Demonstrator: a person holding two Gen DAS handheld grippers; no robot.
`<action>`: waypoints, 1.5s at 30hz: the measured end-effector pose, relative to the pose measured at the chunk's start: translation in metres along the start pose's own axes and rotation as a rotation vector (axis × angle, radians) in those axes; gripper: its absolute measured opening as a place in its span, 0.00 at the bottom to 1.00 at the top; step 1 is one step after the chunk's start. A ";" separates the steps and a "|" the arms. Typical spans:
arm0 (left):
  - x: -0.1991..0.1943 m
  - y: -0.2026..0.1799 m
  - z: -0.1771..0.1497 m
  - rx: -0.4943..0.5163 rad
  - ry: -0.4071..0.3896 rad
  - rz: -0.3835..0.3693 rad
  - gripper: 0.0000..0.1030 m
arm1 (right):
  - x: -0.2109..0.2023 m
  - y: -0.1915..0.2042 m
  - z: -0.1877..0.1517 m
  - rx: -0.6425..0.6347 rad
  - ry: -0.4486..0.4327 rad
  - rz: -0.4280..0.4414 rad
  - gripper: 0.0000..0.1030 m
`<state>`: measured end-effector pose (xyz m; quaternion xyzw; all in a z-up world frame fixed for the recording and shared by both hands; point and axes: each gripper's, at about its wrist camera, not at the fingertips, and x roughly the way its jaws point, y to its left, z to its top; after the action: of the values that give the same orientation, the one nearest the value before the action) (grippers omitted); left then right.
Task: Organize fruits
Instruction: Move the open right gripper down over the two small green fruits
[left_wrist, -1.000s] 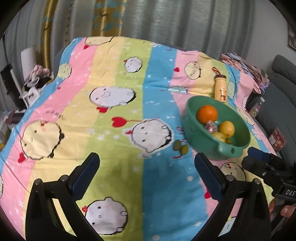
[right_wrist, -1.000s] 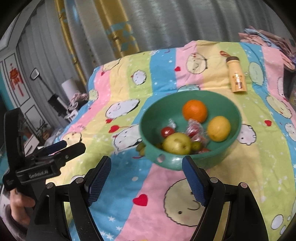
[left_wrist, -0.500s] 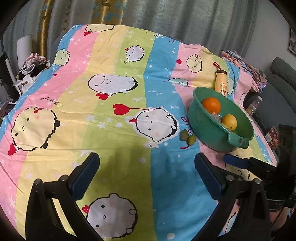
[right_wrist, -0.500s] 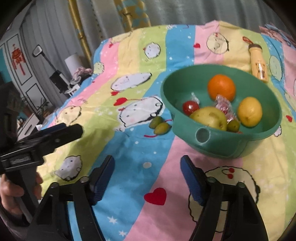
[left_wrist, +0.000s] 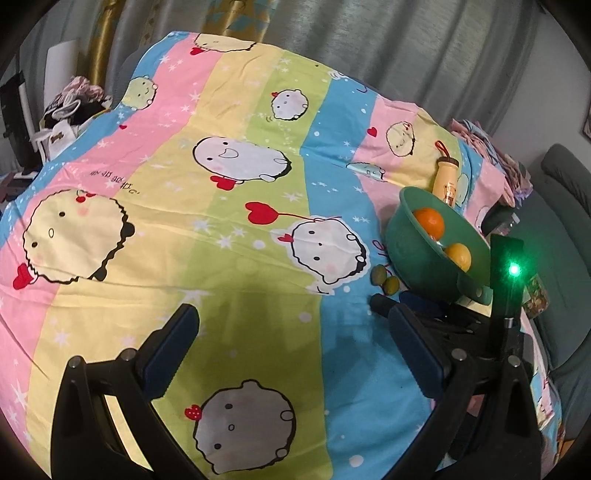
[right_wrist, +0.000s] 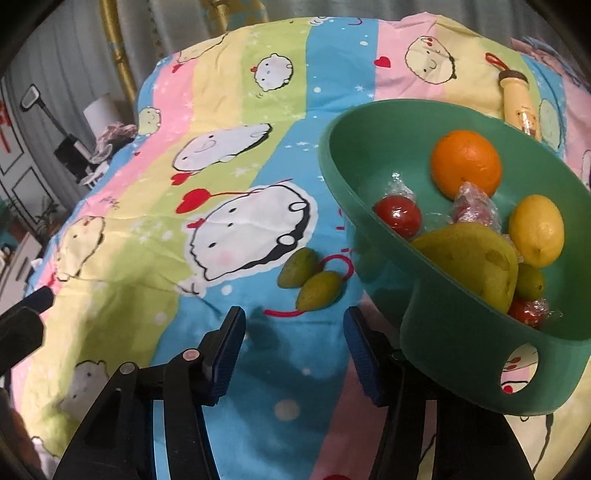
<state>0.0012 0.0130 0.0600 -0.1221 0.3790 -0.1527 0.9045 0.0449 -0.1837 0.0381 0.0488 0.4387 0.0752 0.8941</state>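
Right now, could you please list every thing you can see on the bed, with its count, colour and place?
bowl: one, green, on the sheet at the right, its handle toward the camera
orange: one, orange, at the back of the bowl
lemon: one, yellow, at the right in the bowl
pear: one, yellow-green, at the front of the bowl
wrapped fruits: about three, red, in clear film, in the bowl
small fruit: one, green, in the bowl beside the pear
loose fruits: two, green, on the sheet left of the bowl, touching
bottle: one, cream with brown cap, lying behind the bowl
sheet: one, striped pastel with cartoon faces
left fingers: open, over the sheet
right fingers: open, just before the loose fruits
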 end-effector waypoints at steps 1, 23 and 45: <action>0.000 0.001 0.000 -0.006 0.000 -0.005 1.00 | 0.000 -0.002 0.000 0.011 -0.003 -0.010 0.43; -0.006 0.001 0.001 -0.005 0.003 -0.040 1.00 | -0.032 -0.089 -0.002 0.261 -0.042 -0.071 0.20; 0.000 -0.007 0.001 0.008 0.015 -0.045 1.00 | -0.039 -0.027 -0.005 0.051 -0.045 -0.028 0.39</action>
<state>0.0005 0.0069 0.0635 -0.1259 0.3823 -0.1754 0.8985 0.0203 -0.2169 0.0615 0.0669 0.4207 0.0502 0.9033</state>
